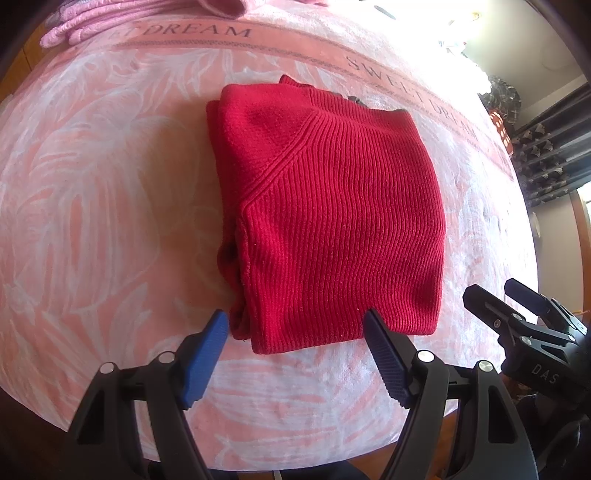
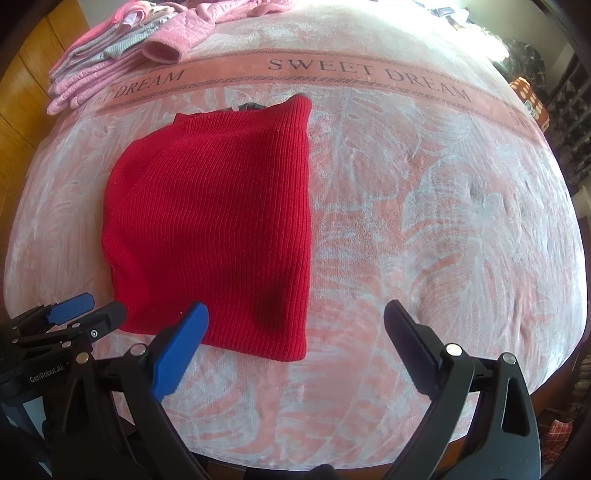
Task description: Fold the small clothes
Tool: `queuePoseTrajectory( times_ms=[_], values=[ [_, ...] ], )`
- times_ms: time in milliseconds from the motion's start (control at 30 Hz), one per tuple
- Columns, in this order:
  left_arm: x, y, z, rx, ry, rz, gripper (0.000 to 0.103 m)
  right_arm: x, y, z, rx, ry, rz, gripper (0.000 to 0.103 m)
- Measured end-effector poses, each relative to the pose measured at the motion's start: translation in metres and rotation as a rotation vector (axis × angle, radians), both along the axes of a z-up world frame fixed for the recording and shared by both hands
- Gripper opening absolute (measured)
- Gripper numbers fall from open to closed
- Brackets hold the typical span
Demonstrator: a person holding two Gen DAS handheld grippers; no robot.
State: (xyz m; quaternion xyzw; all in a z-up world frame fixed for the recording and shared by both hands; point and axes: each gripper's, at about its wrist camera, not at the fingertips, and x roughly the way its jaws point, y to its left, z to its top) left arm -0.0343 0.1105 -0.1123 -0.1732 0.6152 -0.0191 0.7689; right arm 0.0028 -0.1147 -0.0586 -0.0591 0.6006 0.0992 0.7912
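Red sweater (image 1: pixel 328 206) is lying folded just ahead of the spread left tool (image 1: pixel 295 321), nearer than the spread right tool (image 2: pixel 295 314).

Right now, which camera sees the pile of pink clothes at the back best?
The right wrist view shows it best: the stack of folded pink quilted clothes sits in its top left corner, with layers and a rolled cuff visible. The left wrist view catches only the stack's lower edge, cut off at the top of the picture.
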Motion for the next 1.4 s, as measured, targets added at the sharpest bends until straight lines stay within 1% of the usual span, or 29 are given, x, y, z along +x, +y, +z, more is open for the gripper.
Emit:
queuePoseTrajectory(
  times_ms=[433,1400],
  values=[
    [-0.005,0.001,0.000,-0.013,0.012,0.015,0.077,-0.004,0.003,0.006,0.005,-0.012,0.000,0.095],
    [-0.005,-0.001,0.008,-0.010,-0.004,0.018,0.079,-0.003,0.005,0.011,0.014,-0.026,0.006,0.095]
  ],
)
